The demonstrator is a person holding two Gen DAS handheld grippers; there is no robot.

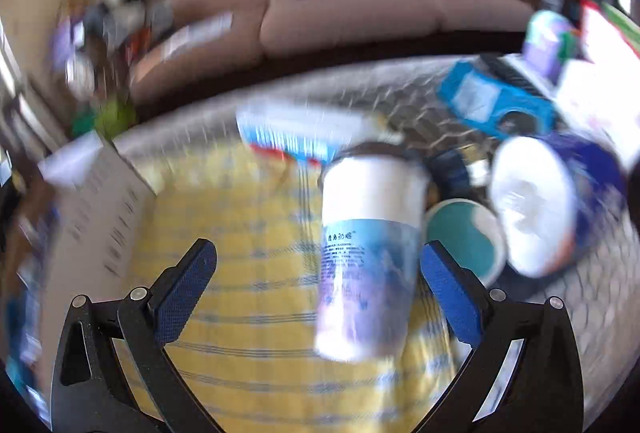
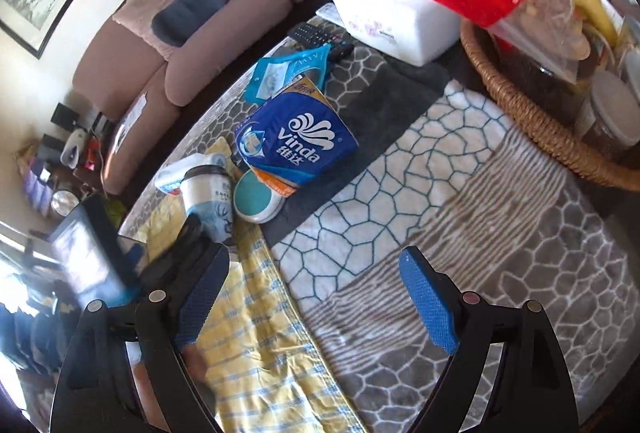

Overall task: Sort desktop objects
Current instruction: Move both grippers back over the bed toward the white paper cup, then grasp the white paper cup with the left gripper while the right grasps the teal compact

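Observation:
A white and blue paper cup [image 1: 370,253] lies on its side on the yellow checked cloth [image 1: 248,293]. My left gripper [image 1: 318,253] is open, and the cup lies between its fingers, close to the right one. The view is blurred by motion. The cup also shows in the right wrist view [image 2: 210,197], with the left gripper [image 2: 188,245] just in front of it. A teal round lid [image 2: 256,199] and a blue Vinda tissue pack [image 2: 298,141] lie right of the cup. My right gripper [image 2: 316,273] is open and empty above the patterned tablecloth [image 2: 440,193].
A wicker basket [image 2: 532,121] with snack bags and jars stands at the right. A white tissue pack [image 2: 400,21], a remote control [image 2: 316,35] and a blue pouch [image 2: 280,73] lie at the back. A brown sofa [image 2: 192,25] stands behind the table.

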